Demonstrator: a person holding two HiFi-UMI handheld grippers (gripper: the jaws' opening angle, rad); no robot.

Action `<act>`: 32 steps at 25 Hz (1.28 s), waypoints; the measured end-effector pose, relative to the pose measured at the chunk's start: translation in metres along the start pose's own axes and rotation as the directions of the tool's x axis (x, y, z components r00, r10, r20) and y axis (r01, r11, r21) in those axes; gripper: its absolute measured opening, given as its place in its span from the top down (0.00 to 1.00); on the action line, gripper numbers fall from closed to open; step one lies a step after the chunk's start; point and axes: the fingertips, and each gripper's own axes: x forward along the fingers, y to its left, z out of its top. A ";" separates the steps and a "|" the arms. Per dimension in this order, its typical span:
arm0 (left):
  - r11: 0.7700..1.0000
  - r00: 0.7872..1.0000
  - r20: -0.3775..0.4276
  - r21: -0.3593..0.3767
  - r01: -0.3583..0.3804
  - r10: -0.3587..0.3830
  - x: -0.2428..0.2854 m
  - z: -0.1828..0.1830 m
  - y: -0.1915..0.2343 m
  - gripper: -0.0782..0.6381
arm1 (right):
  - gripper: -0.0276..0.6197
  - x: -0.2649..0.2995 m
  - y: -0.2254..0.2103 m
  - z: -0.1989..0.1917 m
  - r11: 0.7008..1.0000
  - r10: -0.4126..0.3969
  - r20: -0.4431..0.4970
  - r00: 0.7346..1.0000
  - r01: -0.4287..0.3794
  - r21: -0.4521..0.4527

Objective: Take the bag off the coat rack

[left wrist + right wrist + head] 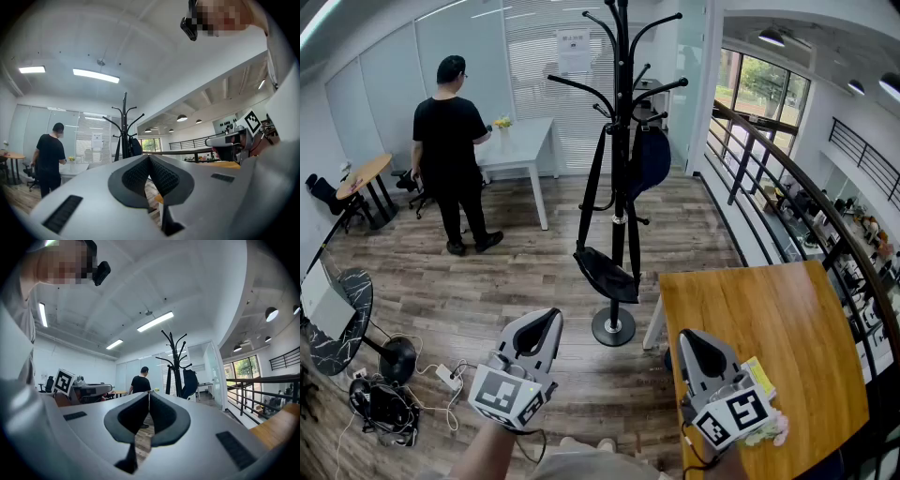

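Observation:
A black coat rack (622, 112) stands mid-room on a round base. A black shoulder bag (605, 273) hangs low from it by a long strap, and a dark blue bag (650, 157) hangs higher on its right side. My left gripper (547, 321) and right gripper (692, 341) are low in the head view, well short of the rack, both shut with nothing between the jaws. The left gripper view has its gripper (149, 156) aimed towards the distant rack (124, 126). The right gripper view has its gripper (149, 393) below the rack (176, 362) and the blue bag (190, 383).
A person in black (450, 141) stands at a white table (525, 141) at the back left. A wooden table (778, 347) lies under my right gripper. A railing (787, 187) runs along the right. Cables and a power strip (448, 377) lie on the floor beside a round marble table (347, 323).

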 end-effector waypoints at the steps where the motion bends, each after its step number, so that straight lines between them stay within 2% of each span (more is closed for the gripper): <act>1: 1.000 1.000 -0.003 0.000 -0.001 0.001 -0.001 -0.001 0.000 0.87 | 0.91 0.000 0.000 0.000 1.000 -0.001 0.000 1.000 0.001 0.003; 10: 1.000 0.999 -0.030 0.013 -0.013 0.013 -0.001 -0.009 -0.001 0.87 | 0.91 0.001 -0.006 -0.013 1.000 -0.005 -0.032 0.999 0.006 0.029; 14: 1.000 1.000 -0.016 0.010 -0.026 0.026 -0.004 -0.006 0.000 0.87 | 0.91 0.000 -0.001 -0.009 0.998 0.025 -0.003 1.000 -0.025 0.052; 17: 0.996 0.997 0.018 0.042 -0.076 0.075 -0.005 0.003 0.006 0.87 | 0.90 0.001 -0.003 -0.001 0.998 0.019 0.035 0.999 -0.021 0.061; 18: 0.995 0.996 0.023 0.047 -0.088 0.087 -0.005 0.004 0.008 0.79 | 0.84 0.002 -0.006 0.001 0.998 0.005 0.044 0.999 -0.008 0.062; 19: 0.994 0.995 0.023 0.045 -0.095 0.094 -0.003 0.005 0.010 0.65 | 0.68 0.004 -0.009 0.002 0.998 -0.011 0.051 0.999 0.008 0.064; 20: 0.994 0.995 0.022 0.043 -0.100 0.100 -0.002 0.005 0.013 0.57 | 0.59 0.007 -0.012 0.003 0.998 -0.029 0.057 0.998 0.025 0.066; 23: 0.994 0.995 0.018 0.056 -0.097 0.096 0.002 0.004 0.017 0.55 | 0.57 0.013 -0.021 0.002 0.996 -0.059 0.058 0.997 0.055 0.068; 32: 0.995 0.996 -0.041 0.071 -0.074 0.077 0.038 -0.014 0.039 0.53 | 0.57 0.053 -0.039 -0.011 0.997 -0.050 0.004 0.999 0.050 0.065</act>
